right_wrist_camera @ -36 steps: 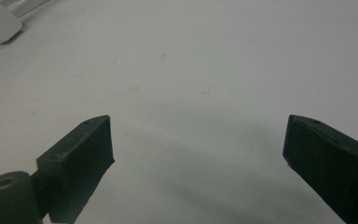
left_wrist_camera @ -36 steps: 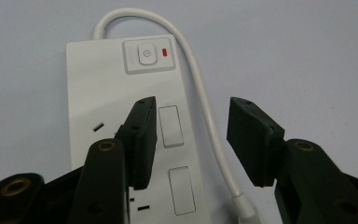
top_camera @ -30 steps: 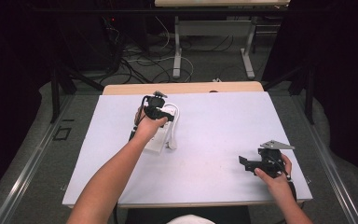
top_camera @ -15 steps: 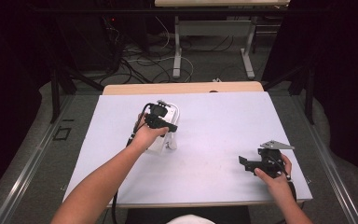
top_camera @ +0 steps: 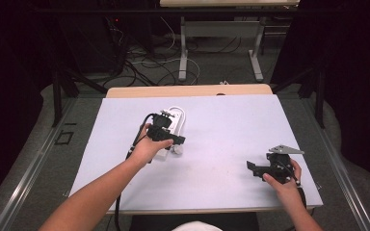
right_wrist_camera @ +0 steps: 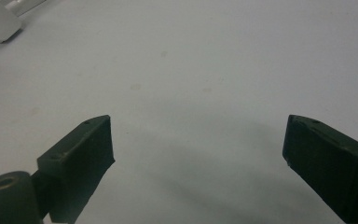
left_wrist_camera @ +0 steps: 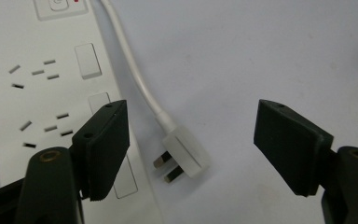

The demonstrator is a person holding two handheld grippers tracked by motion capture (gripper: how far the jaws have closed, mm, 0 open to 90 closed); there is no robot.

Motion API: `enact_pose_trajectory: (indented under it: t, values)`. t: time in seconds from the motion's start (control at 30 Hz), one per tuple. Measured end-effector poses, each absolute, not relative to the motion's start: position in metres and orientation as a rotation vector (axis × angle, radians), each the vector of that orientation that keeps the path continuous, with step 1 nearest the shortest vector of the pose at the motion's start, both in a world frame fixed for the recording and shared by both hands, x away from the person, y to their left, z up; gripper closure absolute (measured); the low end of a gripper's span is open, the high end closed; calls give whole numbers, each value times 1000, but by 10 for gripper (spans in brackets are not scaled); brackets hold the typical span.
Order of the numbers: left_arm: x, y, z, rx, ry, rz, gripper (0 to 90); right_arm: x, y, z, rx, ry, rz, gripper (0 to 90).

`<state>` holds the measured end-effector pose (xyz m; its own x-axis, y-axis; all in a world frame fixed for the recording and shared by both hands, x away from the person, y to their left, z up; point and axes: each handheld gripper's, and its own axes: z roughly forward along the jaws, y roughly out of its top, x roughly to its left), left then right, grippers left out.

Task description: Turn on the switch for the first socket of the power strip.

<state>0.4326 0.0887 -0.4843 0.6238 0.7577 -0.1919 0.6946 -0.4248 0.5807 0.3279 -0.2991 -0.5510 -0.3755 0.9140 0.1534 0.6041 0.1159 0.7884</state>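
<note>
The left gripper [left_wrist_camera: 191, 154], jaws just opening wide, is hovering over the plug [left_wrist_camera: 184, 156] beside the power strip [left_wrist_camera: 42, 93]; the right gripper [top_camera: 262, 171] is gaping empty near the table's [top_camera: 221, 125] right edge.

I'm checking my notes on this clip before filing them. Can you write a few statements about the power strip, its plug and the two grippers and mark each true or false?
1. The plug lies on the table beside the power strip. True.
2. The left gripper is clamped on the plug. False: its jaws stand apart, the plug lies between them untouched.
3. The plug is pushed into a socket. False: its prongs are bare.
4. The right gripper is open over bare table. True.
</note>
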Motion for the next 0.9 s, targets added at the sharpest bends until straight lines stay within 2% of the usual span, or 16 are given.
enact_pose_trajectory:
  t: [0.5, 0.9]
  values:
    - [395, 97, -477, 2216, 1079, 78, 10, 327, -299, -551, 1476, 2029, 1144, 79]
    - [369, 114, -474, 2172, 1057, 104, 3, 327, -299, -550, 1475, 2024, 1140, 79]
